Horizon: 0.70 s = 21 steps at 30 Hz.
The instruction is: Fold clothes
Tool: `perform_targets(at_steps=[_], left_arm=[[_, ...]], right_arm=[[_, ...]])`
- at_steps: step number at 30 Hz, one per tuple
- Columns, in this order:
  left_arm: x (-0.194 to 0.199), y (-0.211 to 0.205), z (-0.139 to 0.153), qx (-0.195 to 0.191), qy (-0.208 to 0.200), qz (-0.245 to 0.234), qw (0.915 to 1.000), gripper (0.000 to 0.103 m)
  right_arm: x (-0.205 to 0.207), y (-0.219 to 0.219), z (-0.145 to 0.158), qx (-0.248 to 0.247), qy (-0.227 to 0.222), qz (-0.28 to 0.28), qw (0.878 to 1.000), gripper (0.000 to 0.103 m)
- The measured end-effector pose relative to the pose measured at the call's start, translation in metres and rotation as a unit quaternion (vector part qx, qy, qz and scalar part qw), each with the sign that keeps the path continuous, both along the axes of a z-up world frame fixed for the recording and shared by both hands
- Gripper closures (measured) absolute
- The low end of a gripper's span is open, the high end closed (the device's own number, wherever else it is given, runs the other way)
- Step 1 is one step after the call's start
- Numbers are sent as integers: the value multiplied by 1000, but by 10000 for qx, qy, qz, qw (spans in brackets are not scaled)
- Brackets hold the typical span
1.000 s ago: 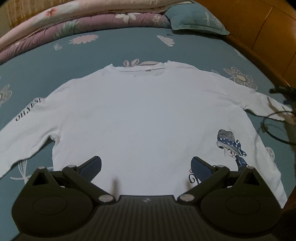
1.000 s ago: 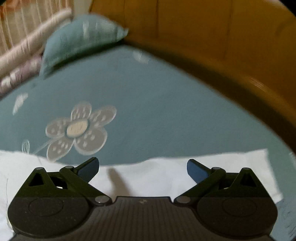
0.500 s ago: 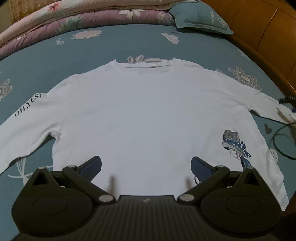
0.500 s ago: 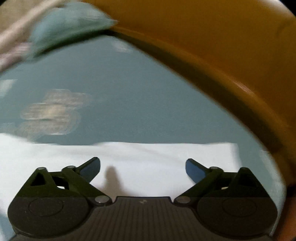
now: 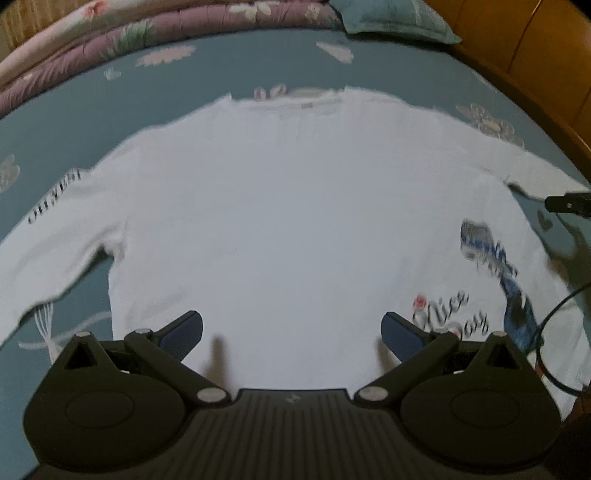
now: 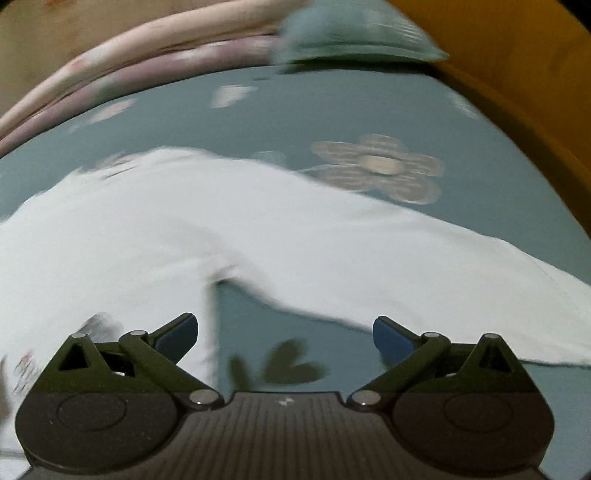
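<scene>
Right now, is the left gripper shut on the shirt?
No. The left gripper is open above the flat white shirt, holding nothing.

Both views are dim and smeared by motion blur, with strong fisheye bending at the edges. The white shirt (image 5: 295,221) reads brightest; finger shadows fall on it.

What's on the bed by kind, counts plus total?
White long-sleeve shirt: 1
Teal pillow: 1
Folded floral quilts: 2, stacked along the far edge
Black cable: 1
Total: 5
</scene>
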<state>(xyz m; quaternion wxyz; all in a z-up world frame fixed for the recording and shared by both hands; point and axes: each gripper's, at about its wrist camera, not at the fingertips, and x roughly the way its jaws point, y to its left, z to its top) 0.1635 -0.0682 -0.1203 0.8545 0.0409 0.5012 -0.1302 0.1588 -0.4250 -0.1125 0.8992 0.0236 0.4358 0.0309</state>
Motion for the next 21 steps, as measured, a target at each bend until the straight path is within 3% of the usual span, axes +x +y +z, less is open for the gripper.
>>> perform_targets(at_steps=[5, 11, 17, 21], left_arm=[[-15, 15, -19, 1, 330, 1, 9995, 1], [-36, 33, -25, -110, 358, -307, 9988, 1], [-38, 47, -24, -233, 280, -668, 9971, 1], [-38, 56, -24, -316, 229, -897, 9952, 1]], right_arm=[[-20, 63, -2, -316, 50, 1039, 9941, 0], [-23, 120, -26, -498, 400, 1503, 9866, 0], [-44, 123, -38, -403, 842, 1078, 9898, 0], [-55, 136, -25, -411, 727, 884, 9926, 0]])
